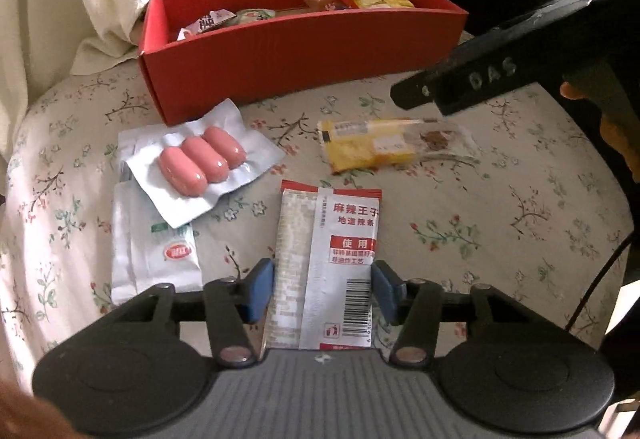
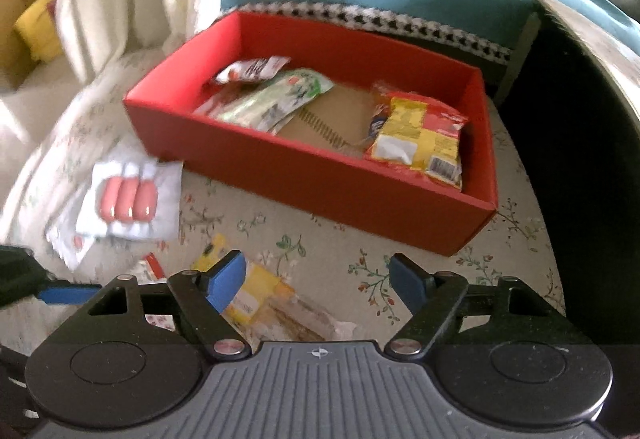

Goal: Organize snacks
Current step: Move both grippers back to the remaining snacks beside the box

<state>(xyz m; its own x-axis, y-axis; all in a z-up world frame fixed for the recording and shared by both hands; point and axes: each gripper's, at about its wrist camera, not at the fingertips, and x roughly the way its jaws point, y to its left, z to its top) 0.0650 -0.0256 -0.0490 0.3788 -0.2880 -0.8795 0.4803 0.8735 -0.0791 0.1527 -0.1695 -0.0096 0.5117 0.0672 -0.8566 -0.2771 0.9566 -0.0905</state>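
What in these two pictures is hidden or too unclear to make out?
- White packet, left wrist view: top covered by the sausage pack.
- Yellow snack packet, right wrist view: blurred, partly behind the right gripper.
- Red box, left wrist view: front wall hides most of its contents.

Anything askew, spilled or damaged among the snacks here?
Nothing spilled or torn. The sausage pack lies crooked across a white packet, and three other snacks remain outside the red box.
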